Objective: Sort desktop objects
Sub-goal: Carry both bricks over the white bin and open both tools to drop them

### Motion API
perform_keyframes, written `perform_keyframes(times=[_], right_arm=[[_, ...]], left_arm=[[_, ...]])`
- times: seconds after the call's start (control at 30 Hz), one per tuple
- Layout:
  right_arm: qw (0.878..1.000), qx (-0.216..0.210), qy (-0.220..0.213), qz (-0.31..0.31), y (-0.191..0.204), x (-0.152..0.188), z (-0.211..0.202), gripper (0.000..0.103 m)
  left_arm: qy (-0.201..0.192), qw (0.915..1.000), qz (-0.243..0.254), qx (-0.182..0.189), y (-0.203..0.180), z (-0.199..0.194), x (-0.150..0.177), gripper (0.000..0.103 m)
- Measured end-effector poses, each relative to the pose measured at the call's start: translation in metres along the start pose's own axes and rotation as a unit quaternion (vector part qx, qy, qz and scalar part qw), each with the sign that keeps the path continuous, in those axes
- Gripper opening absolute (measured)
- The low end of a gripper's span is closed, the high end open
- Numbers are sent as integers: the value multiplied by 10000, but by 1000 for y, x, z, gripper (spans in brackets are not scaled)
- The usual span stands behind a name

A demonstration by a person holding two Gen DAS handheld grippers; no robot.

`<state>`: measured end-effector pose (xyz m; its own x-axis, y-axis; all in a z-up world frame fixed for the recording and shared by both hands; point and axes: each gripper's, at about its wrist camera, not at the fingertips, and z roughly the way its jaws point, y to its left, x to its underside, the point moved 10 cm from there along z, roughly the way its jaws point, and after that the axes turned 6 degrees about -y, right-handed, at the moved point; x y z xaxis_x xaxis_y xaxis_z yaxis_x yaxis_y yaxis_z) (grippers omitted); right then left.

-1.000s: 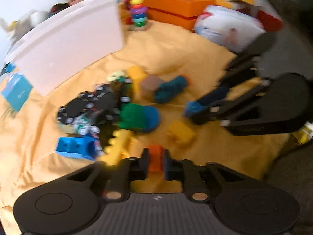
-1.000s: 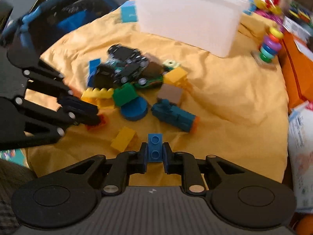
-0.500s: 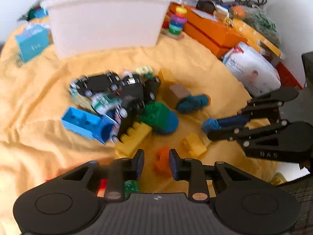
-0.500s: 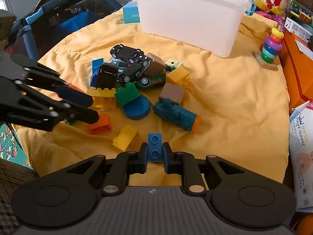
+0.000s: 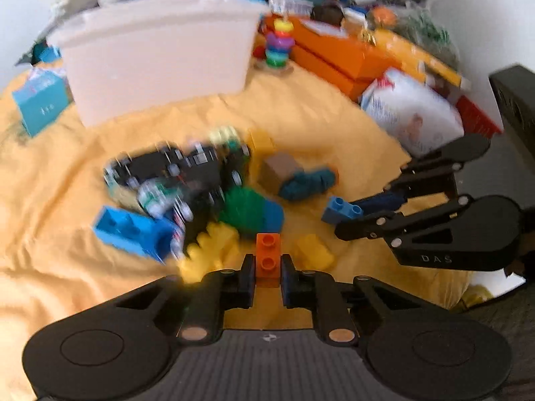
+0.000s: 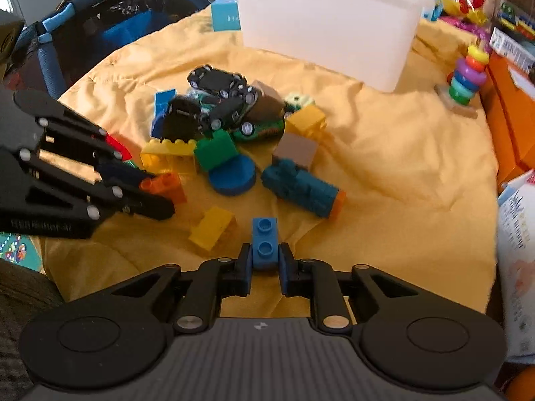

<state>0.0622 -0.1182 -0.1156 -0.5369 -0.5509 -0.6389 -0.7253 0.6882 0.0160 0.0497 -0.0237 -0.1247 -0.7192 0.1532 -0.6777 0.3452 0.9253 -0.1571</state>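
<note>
My left gripper (image 5: 267,277) is shut on an orange brick (image 5: 268,255), held just above the yellow cloth; it also shows in the right wrist view (image 6: 147,193) with the orange brick (image 6: 164,185). My right gripper (image 6: 264,267) is shut on a small blue brick (image 6: 264,240); it shows in the left wrist view (image 5: 347,214) with the blue brick (image 5: 341,209). A pile of toy cars (image 6: 217,100), bricks and blocks lies mid-cloth. A white bin (image 6: 327,23) stands behind the pile.
Loose on the cloth: a yellow brick (image 6: 214,227), a blue disc (image 6: 232,175), a green brick (image 6: 215,150), a teal toy train (image 6: 301,188), a brown block (image 6: 296,150). A ring stacker (image 6: 466,78), orange boxes (image 5: 337,53) and a wipes pack (image 5: 411,113) stand at the right.
My left gripper was open around the orange brick half a second ago; it has shut on it and lifted it. The right gripper still holds the blue brick.
</note>
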Motion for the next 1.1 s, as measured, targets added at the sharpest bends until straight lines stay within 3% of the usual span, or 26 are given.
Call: perform_keyframes(times=[0.3,0.47,0.6,0.8,0.87,0.9,0.97,1.1], right_arm=[[9941,178,-1050,194,-28,-93,-38,17],[9871,432,-1538,102,-50,-160,-29,17],[9822,446,-1760,473,-73,-217,-9,18],[9799,651,-1708,797,-99,-259,38,18],[9809,683,-1534,978,-105,-256,52,18],[9811,692,-1456,1072,-107,-252,60,24],[9821,723,-1320,1136,-106,-246,66,31],[9808,758,-1495,996,-101,-238,47,31]], left_arm=[[-933,9950,180,-293,35,-31,-106,17],[-1366,9891,55,-550,75,-29,-179,17],[-1496,9842,-66,-949,114,-8,-225,17],[-1114,9830,-196,-1446,163,48,-243,18],[-1026,9831,-234,-1501,167,62,-242,22],[-971,9835,-271,-1505,168,66,-239,27],[-960,9840,-332,-1463,168,65,-236,32],[-1238,9814,-409,-1407,158,34,-229,38]])
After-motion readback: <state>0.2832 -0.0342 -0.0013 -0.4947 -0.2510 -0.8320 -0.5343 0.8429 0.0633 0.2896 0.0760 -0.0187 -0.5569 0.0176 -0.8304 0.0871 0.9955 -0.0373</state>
